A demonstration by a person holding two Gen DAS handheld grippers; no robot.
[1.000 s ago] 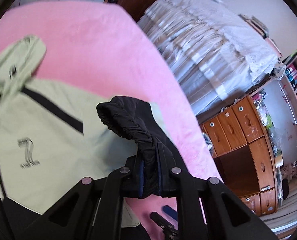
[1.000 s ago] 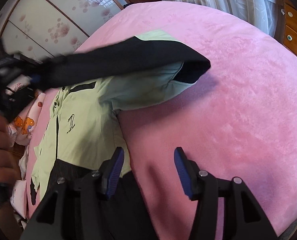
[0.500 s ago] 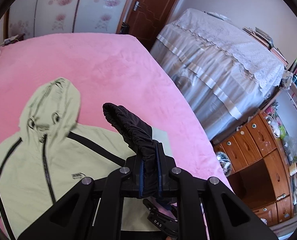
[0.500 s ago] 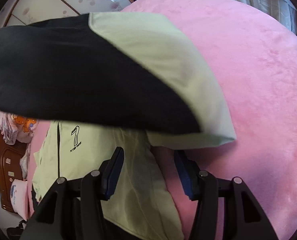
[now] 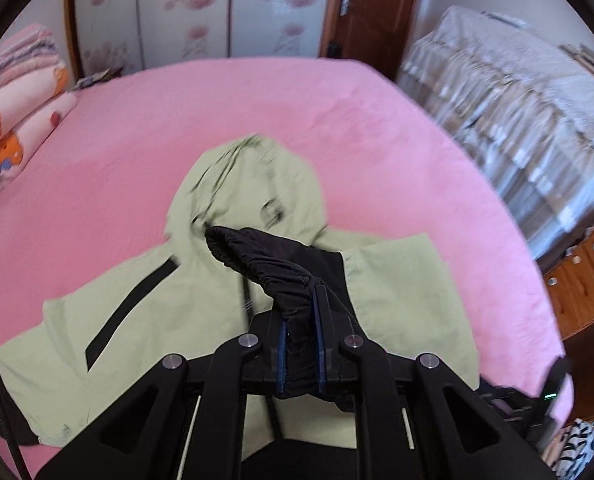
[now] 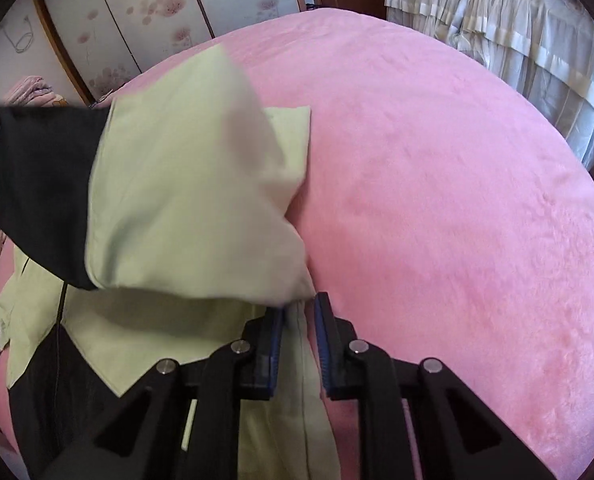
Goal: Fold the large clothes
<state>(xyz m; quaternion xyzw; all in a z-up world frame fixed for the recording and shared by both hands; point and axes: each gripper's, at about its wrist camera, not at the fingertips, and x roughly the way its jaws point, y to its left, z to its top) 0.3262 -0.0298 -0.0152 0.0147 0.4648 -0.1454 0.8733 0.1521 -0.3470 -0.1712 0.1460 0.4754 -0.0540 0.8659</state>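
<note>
A pink bed (image 5: pixel 377 128) carries a pale green hooded jacket (image 5: pixel 145 320), spread front up with its hood (image 5: pixel 253 184) at the far side. The left gripper (image 5: pixel 301 320) has its jaws clamped on the black sleeve cuff (image 5: pixel 257 260), held over the chest. The right gripper (image 6: pixel 299 332) is closing its jaws around the jacket's right side edge (image 6: pixel 297 340).

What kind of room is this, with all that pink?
Most likely a bedroom. The pink spread covers a big bed, folded blankets are stacked at its far corner, and wooden drawers stand beside it. A green jacket lies on the bed.
</note>
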